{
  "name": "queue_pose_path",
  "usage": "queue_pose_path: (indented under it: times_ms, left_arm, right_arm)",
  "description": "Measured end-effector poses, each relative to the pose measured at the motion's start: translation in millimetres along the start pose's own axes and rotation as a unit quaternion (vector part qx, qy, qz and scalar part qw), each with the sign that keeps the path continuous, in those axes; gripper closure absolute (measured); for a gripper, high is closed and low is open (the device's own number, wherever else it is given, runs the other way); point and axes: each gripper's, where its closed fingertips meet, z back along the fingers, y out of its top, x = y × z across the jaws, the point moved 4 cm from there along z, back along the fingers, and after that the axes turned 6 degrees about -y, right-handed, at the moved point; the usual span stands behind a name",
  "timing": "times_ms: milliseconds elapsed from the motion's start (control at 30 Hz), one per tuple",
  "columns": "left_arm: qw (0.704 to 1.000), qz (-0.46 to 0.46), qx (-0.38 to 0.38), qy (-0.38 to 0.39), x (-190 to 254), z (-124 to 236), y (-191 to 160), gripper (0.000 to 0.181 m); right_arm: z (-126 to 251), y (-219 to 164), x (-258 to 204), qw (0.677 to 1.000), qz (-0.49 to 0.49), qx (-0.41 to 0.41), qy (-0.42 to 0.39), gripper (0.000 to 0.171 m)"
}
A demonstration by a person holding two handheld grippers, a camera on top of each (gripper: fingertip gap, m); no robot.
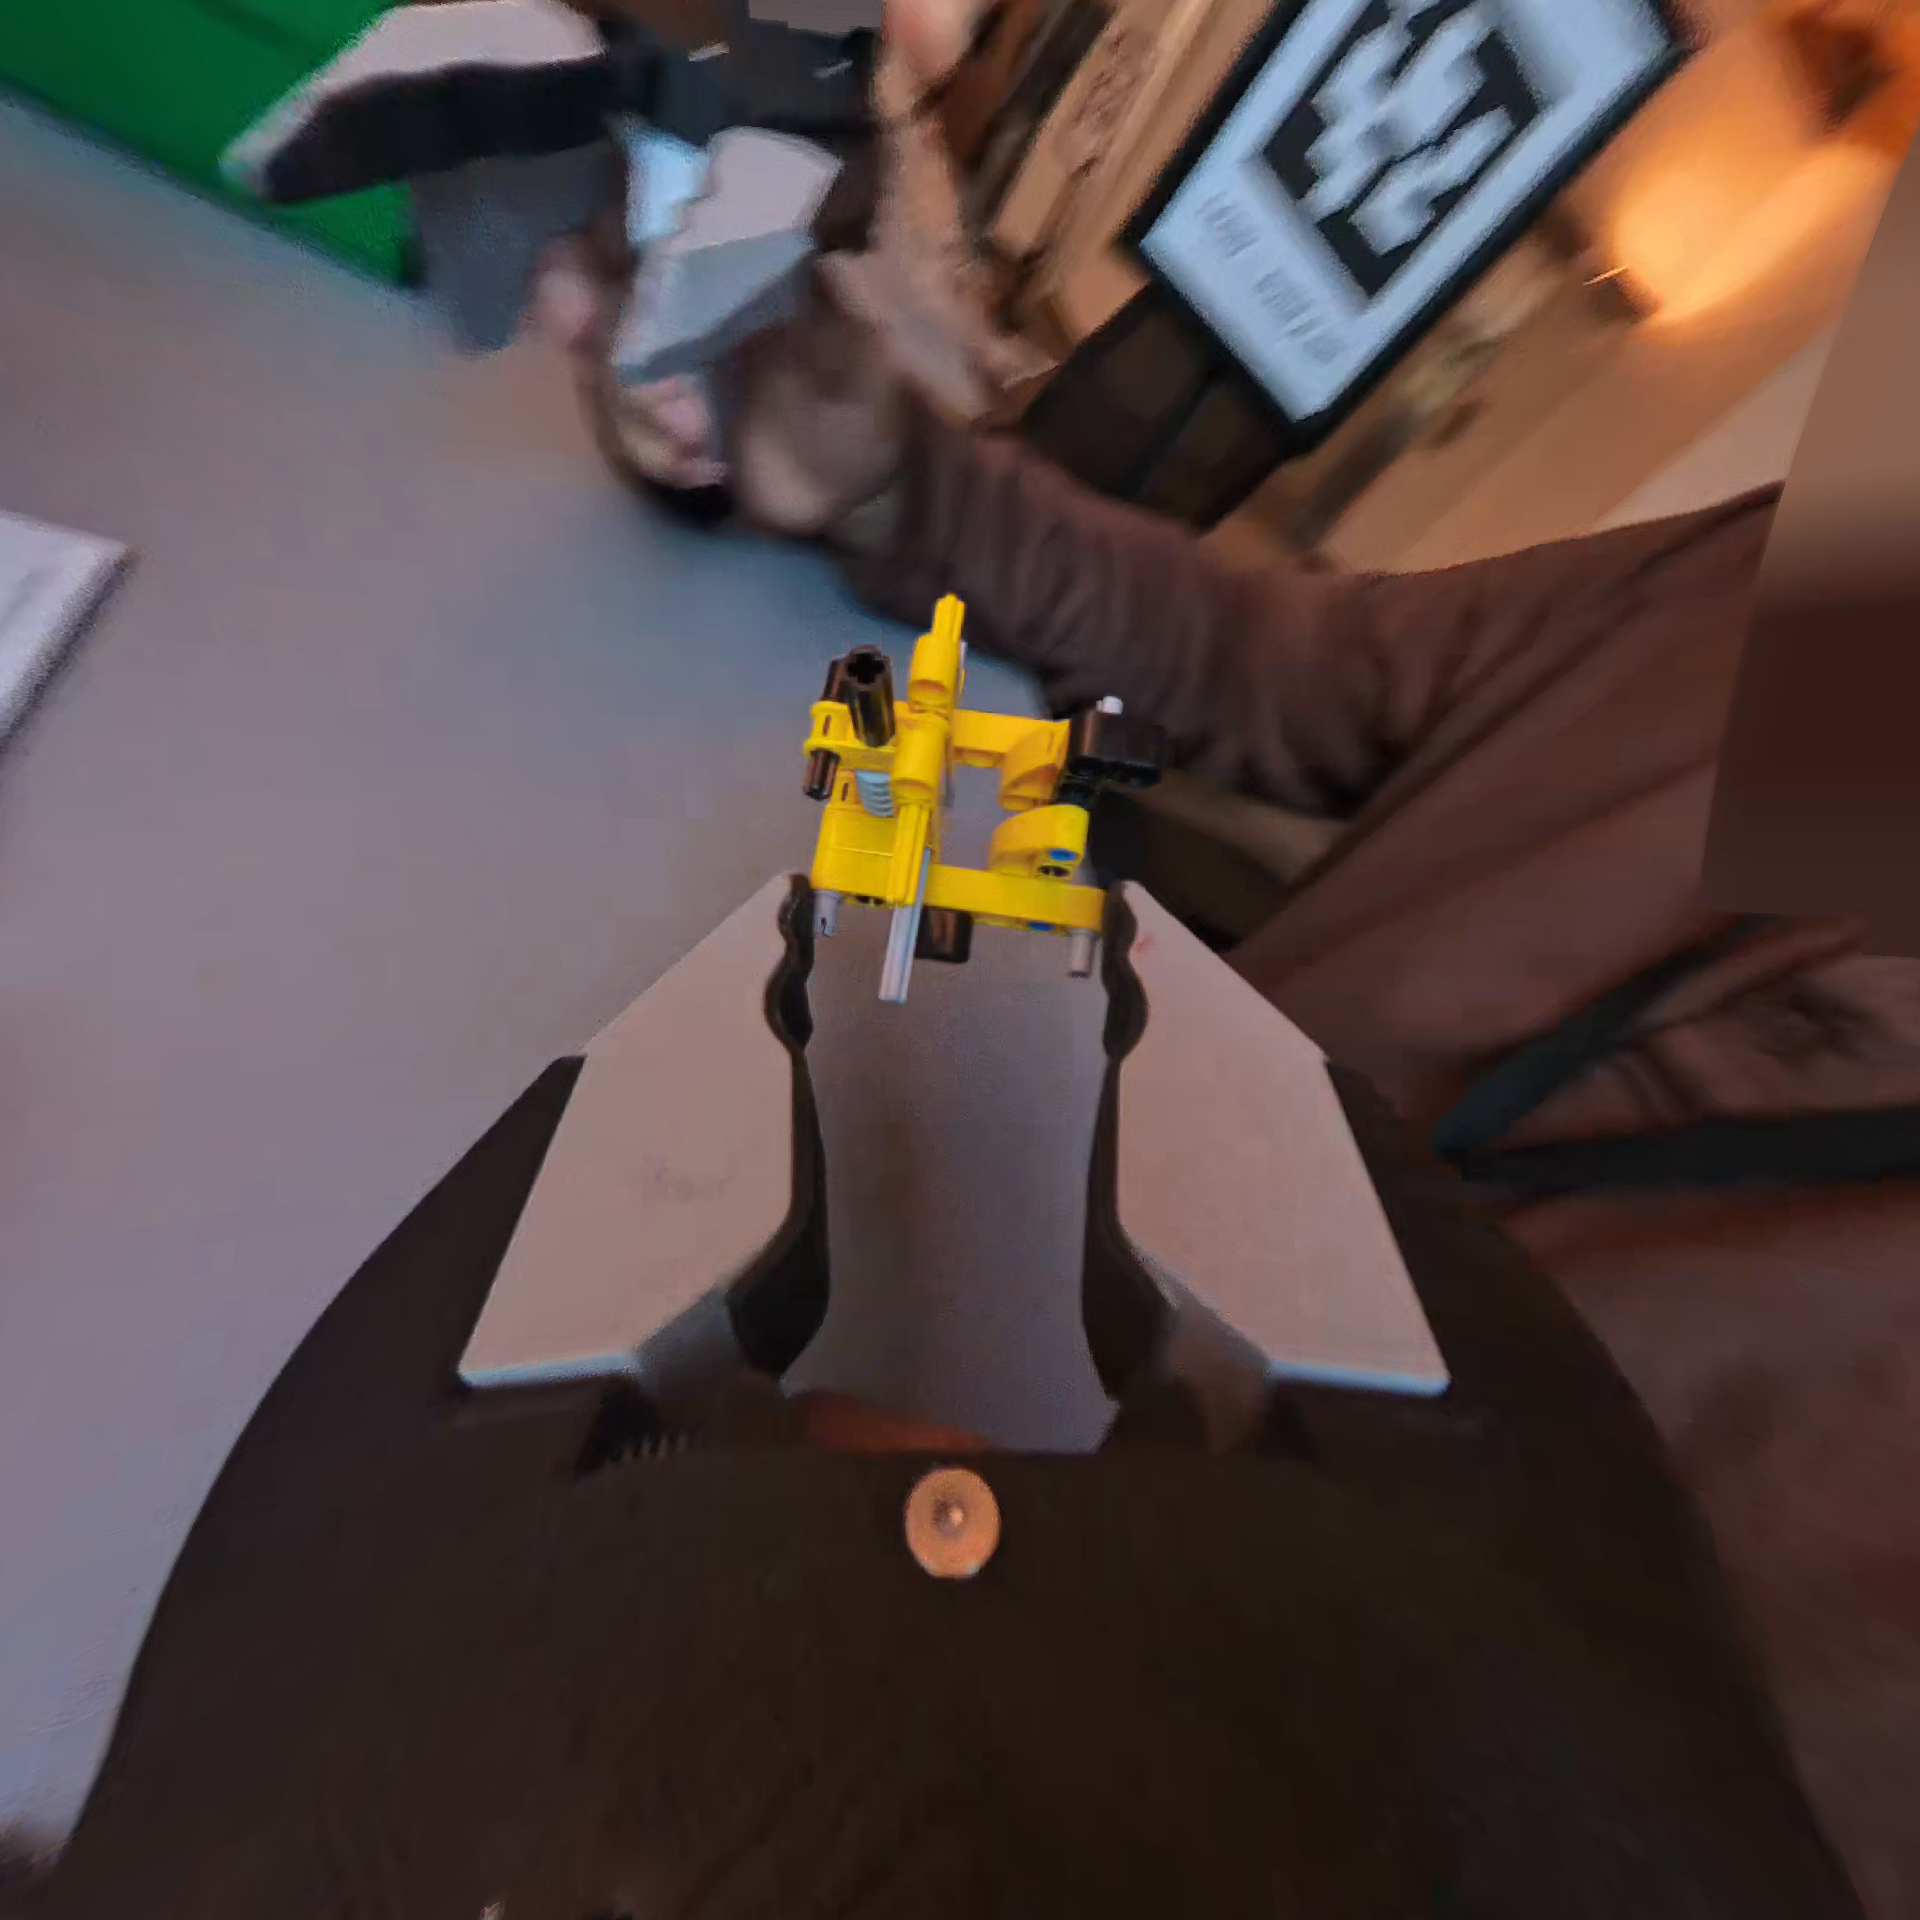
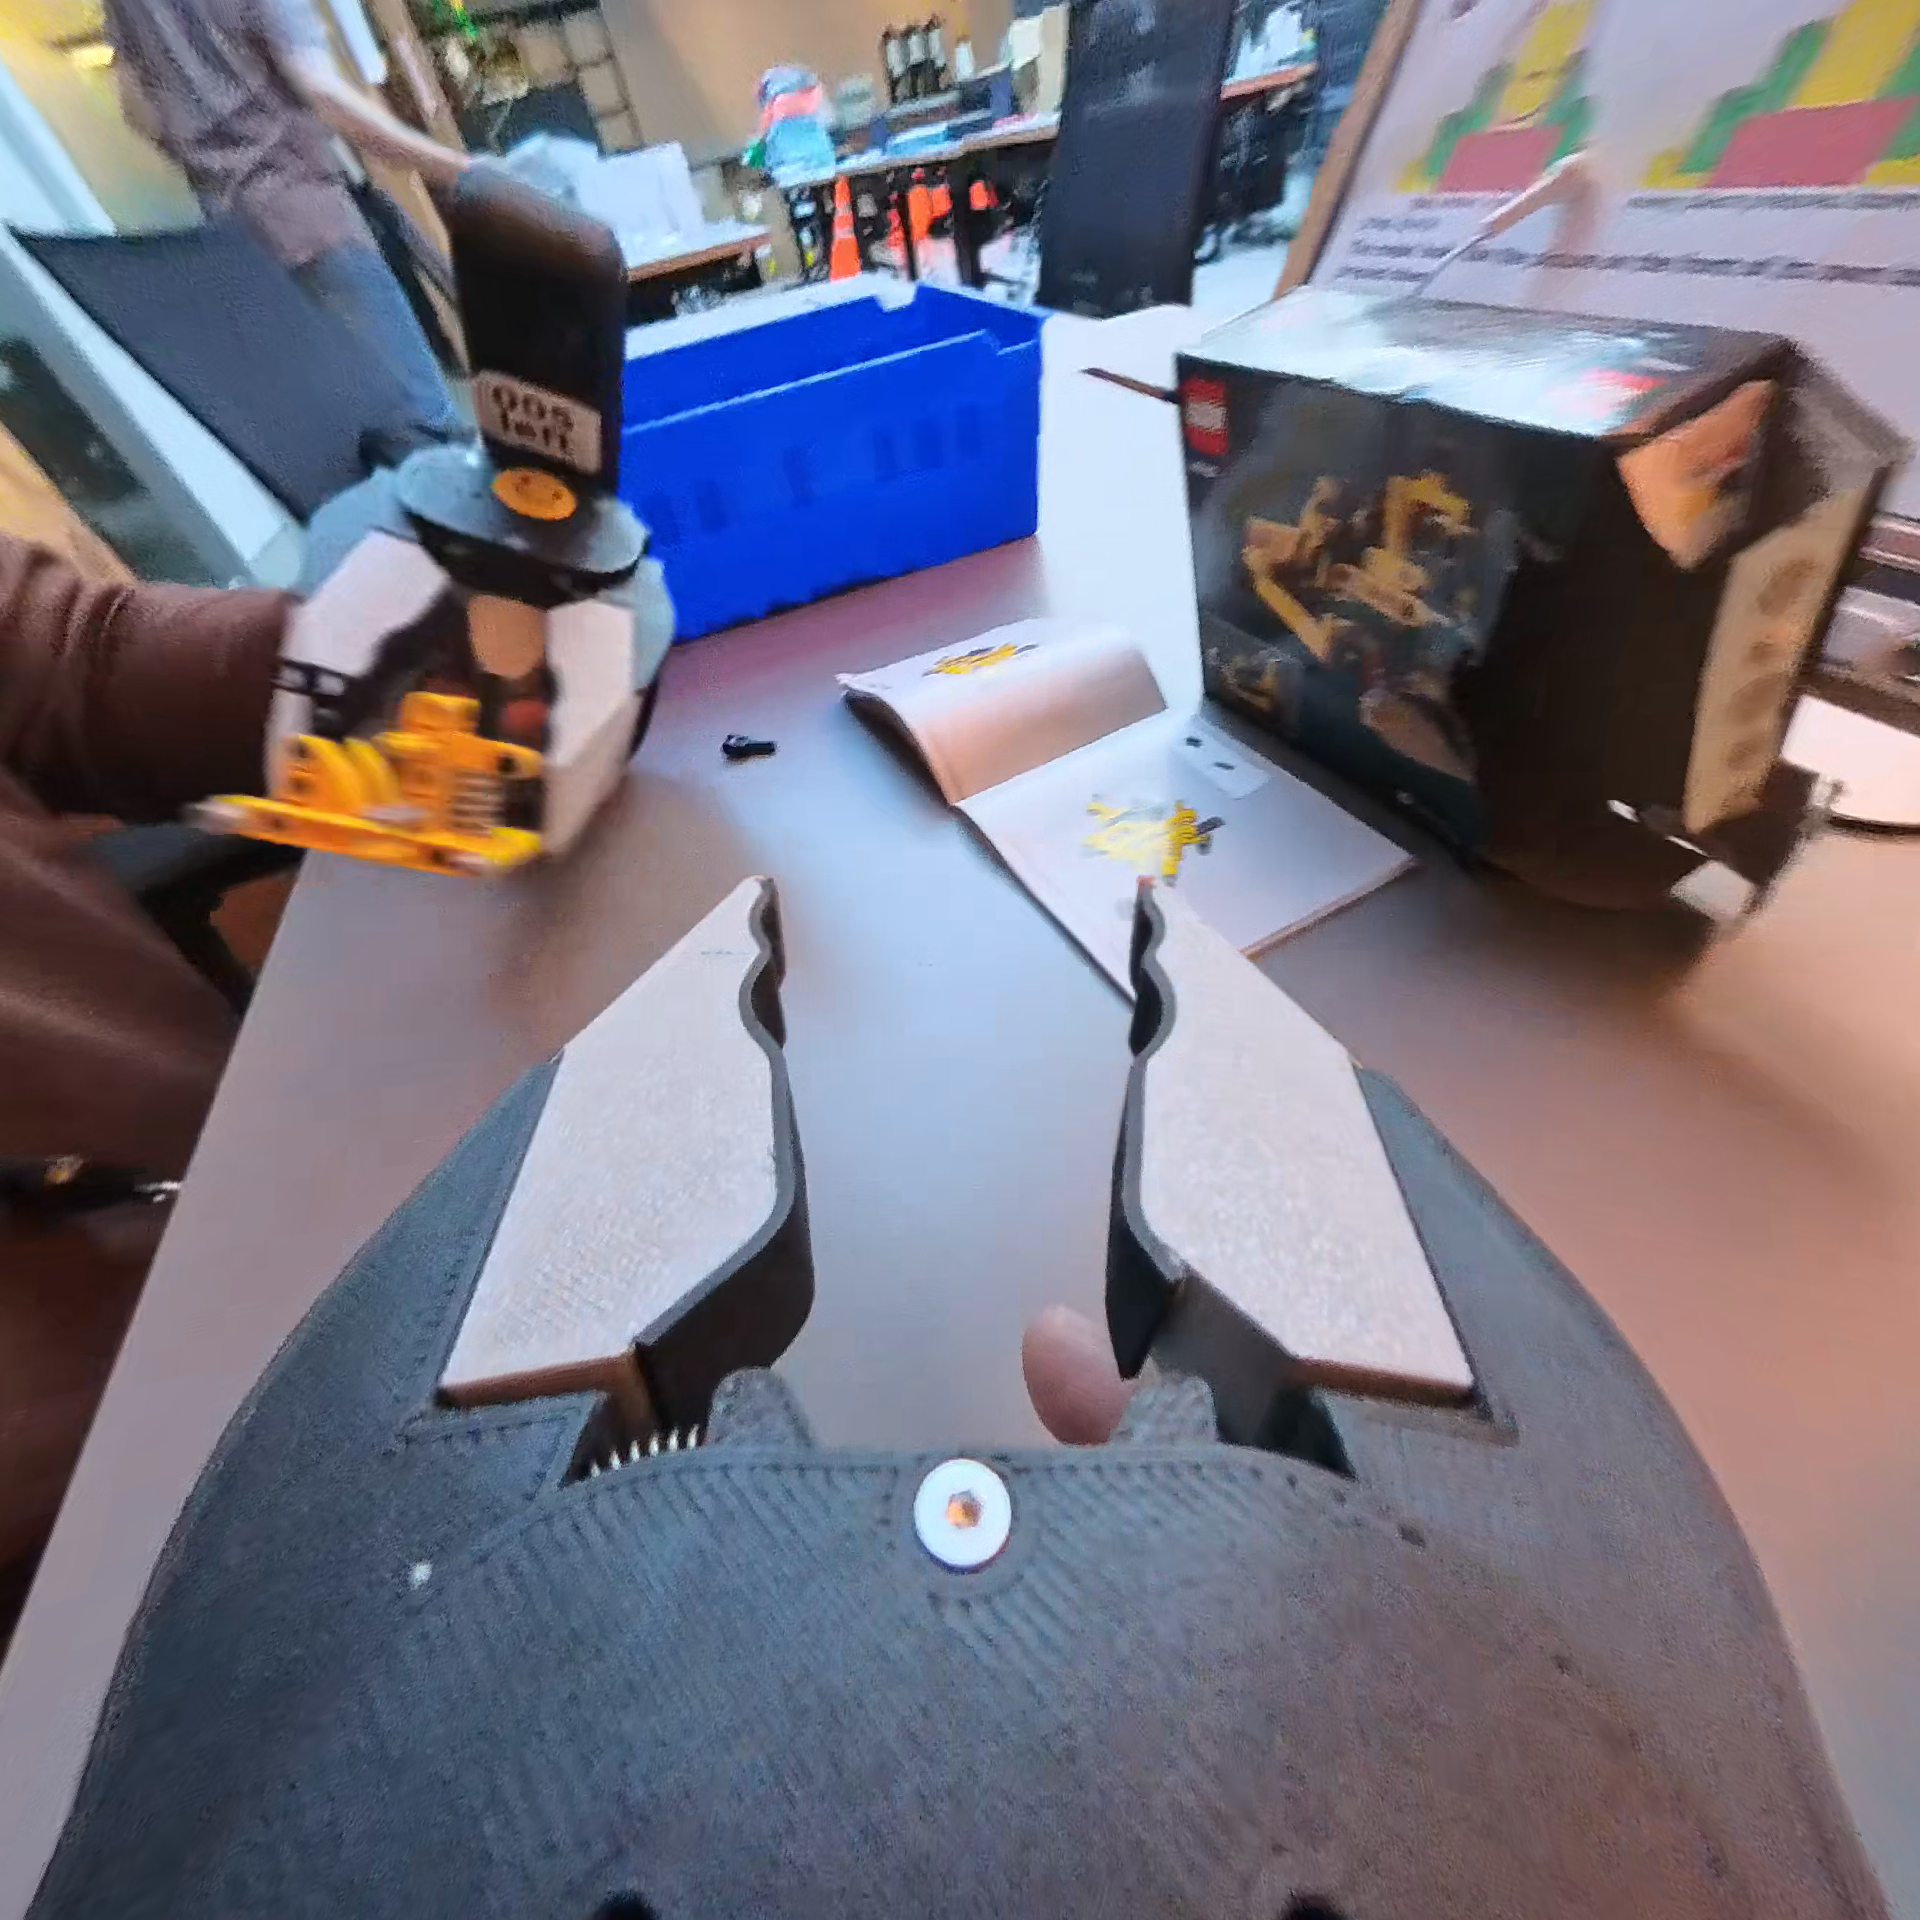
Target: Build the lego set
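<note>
- Left tool (image 1: 956,914) is clenched on a yellow Lego assembly (image 1: 940,810), its two fingertips pinching the long yellow beam at the near end, with the rest of the build sticking out past the tips above the surface (image 1: 312,727).
- Black pins and grey axles jut from that assembly, and blue pin ends show in the yellow beam.
- Right tool (image 2: 956,914) hangs released with its fingers spread wide and nothing between them, above the dark surface.
- In the right wrist view the left tool sits to the far left, held by a hand in a brown sleeve (image 2: 114,665), with the yellow build in its grip.
- One small black Lego piece (image 2: 748,745) lies loose on the surface, between the left tool and the open instruction booklet (image 2: 1122,790).
- Just right of the booklet stands the Lego box (image 2: 1496,613), and farther back a blue bin (image 2: 831,457).
</note>
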Motion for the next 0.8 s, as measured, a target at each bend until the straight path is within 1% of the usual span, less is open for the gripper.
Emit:
queue_pose_path:
  times_ms: [67,167,233,300,367,433,500,533,600,700,733,767,800]
  left_arm:
    - [0.996,0.009,0.035,-0.086,17,1,5,0.128]
    - [0.981,-0.005,0.072,-0.181,39,7,11,0.128]
    - [0.966,-0.031,0.087,-0.242,57,15,14,0.128]
    - [0.953,-0.063,0.09,-0.281,73,23,13,0.127]
    - [0.95,-0.093,0.081,-0.286,80,27,9,0.127]
    - [0.955,-0.103,0.077,-0.267,77,28,8,0.128]
    - [0.961,-0.088,0.09,-0.245,69,30,12,0.128]
    - [0.968,-0.08,0.098,-0.218,62,30,15,0.128]
    - [0.983,-0.061,0.12,-0.128,38,34,24,0.127]
    - [0.988,0.011,0.151,-0.028,8,46,32,0.127]
    - [0.989,0.034,0.146,0.018,-3,50,30,0.127]
    - [0.988,0.05,0.126,0.069,-15,52,24,0.127]
    - [0.987,0.054,0.089,0.125,-25,53,15,0.127]
  right_arm:
    - [5,0,8,1.0,-0.017,0.012,-0.013,0.107]
    - [8,-1,15,0.999,-0.036,0.017,-0.021,0.108]
    - [9,-2,17,0.999,-0.042,0.018,-0.024,0.109]
    - [10,-2,18,0.999,-0.042,0.018,-0.029,0.109]
    - [11,-2,18,0.999,-0.041,0.016,-0.032,0.11]
    - [11,-3,18,0.998,-0.041,0.016,-0.034,0.11]
    - [12,-3,18,0.998,-0.039,0.014,-0.035,0.111]
    - [12,-3,18,0.999,-0.038,0.013,-0.036,0.111]
    - [11,-4,18,0.999,-0.037,0.011,-0.037,0.111]
    - [12,-4,18,0.999,-0.034,0.009,-0.04,0.112]
    - [12,-4,18,0.999,-0.033,0.009,-0.041,0.112]
    - [12,-4,18,0.999,-0.032,0.009,-0.041,0.112]
    - [12,-4,17,0.999,-0.031,0.009,-0.04,0.112]
